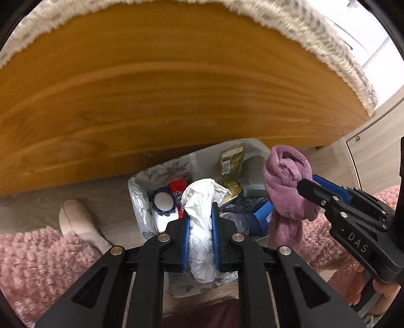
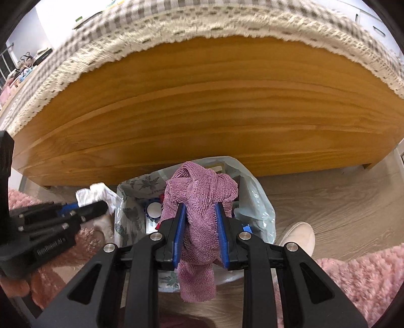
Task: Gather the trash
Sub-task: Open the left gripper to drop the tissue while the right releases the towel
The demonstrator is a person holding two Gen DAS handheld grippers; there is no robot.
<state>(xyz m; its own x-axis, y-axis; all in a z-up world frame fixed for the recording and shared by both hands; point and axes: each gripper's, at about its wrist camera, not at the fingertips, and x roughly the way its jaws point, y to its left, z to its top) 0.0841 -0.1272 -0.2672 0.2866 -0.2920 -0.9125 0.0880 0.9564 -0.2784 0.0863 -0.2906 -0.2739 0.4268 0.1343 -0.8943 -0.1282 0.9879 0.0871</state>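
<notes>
My left gripper (image 1: 200, 208) is shut on a crumpled white tissue (image 1: 200, 201) and holds it over an open plastic trash bag (image 1: 137, 199) on the floor. My right gripper (image 2: 200, 208) is shut on a purple cloth (image 2: 199, 191) and holds it over the same bag (image 2: 260, 201). The cloth (image 1: 285, 181) and the right gripper (image 1: 310, 188) show at the right of the left wrist view. The left gripper (image 2: 101, 207) with the tissue (image 2: 97, 193) shows at the left of the right wrist view. The bag holds several wrappers and a white-lidded container (image 1: 164, 201).
A wooden bed frame (image 1: 176, 101) with a fringed blanket (image 2: 176, 22) stands just behind the bag. A pink fluffy rug (image 1: 38, 257) lies on the wood floor (image 2: 328, 201). Pale slippers (image 1: 78, 222) (image 2: 300, 234) flank the bag. A cabinet (image 1: 373, 151) is at the right.
</notes>
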